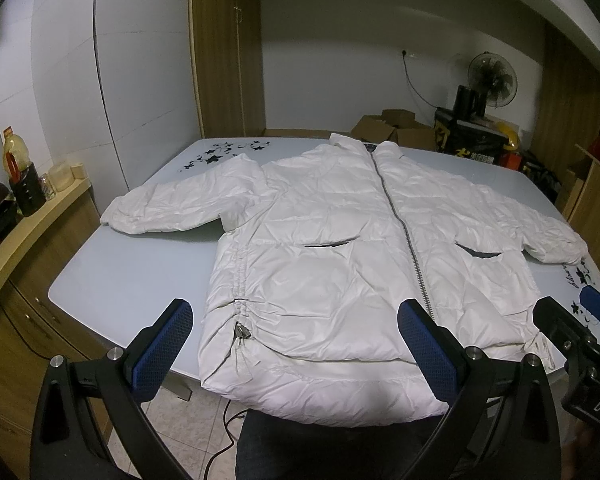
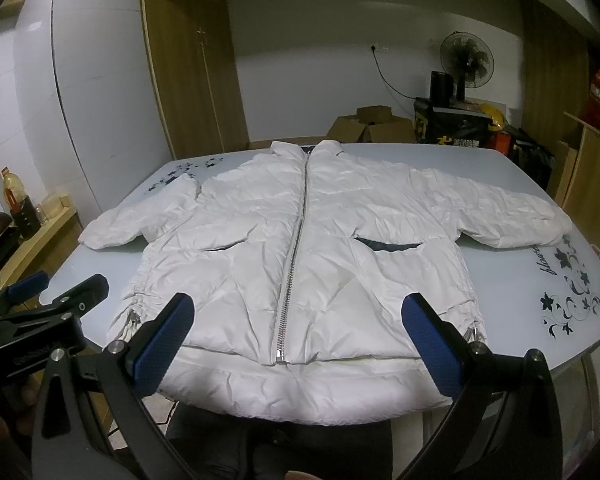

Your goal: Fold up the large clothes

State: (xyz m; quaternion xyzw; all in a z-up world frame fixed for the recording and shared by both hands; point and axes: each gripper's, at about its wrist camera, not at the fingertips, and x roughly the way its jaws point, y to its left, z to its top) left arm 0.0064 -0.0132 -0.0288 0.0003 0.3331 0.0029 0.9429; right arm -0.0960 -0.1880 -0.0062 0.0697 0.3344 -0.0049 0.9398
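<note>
On one table (image 1: 132, 264) — one jacket (image 1: 323, 248), two sleeves.

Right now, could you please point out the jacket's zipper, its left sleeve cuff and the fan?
zipper (image 2: 296, 240), right wrist view, mid-length of the teeth.
left sleeve cuff (image 1: 114, 216), left wrist view, cuff end.
fan (image 2: 465, 60), right wrist view, grille centre.

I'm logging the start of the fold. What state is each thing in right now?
White jacket: spread flat, front up, sleeves out, hem over table edge.
Zipper: closed.
Left hand-held gripper: open, above the hem, holding nothing.
Right hand-held gripper: open, holding nothing.
Fan: cannot tell if running.
</note>
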